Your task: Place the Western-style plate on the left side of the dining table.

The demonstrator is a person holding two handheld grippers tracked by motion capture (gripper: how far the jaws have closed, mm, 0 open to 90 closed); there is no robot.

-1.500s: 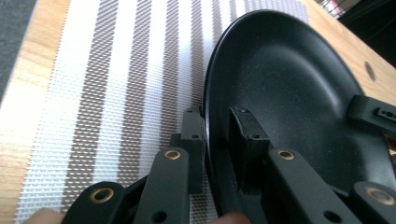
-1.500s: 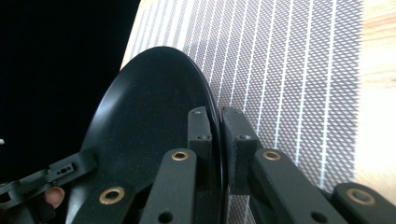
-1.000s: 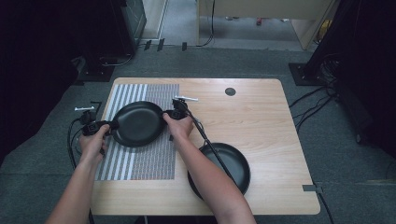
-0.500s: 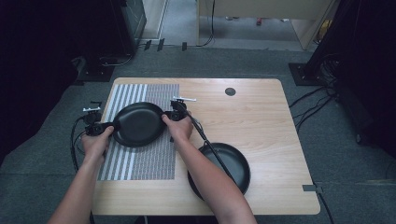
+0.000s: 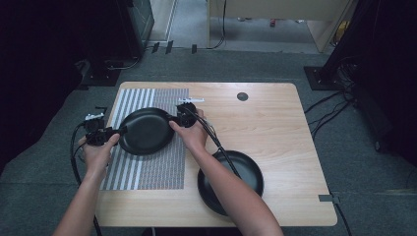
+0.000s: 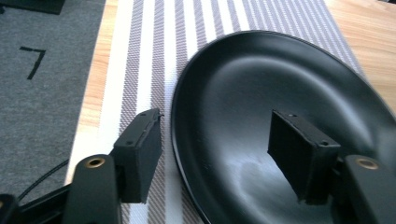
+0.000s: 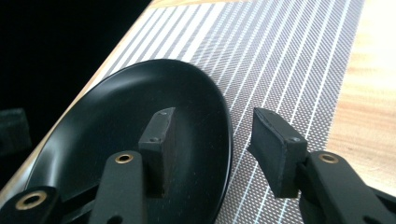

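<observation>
Sitting flat on the striped placemat [image 5: 147,167], the black plate [image 5: 146,131] has a gripper at each side. Left gripper [image 6: 215,154] jaws have just been opening and now stand apart, plate rim running between them, pads off it. Same deal with the right gripper [image 7: 212,144]: jaws just spread, straddling the opposite rim without pressing.

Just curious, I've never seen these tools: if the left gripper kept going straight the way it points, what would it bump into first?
Probably the round black plate on the striped placemat: the left gripper has open jaws astride the plate's rim, one jaw over the dish, though depth is unclear.
</observation>
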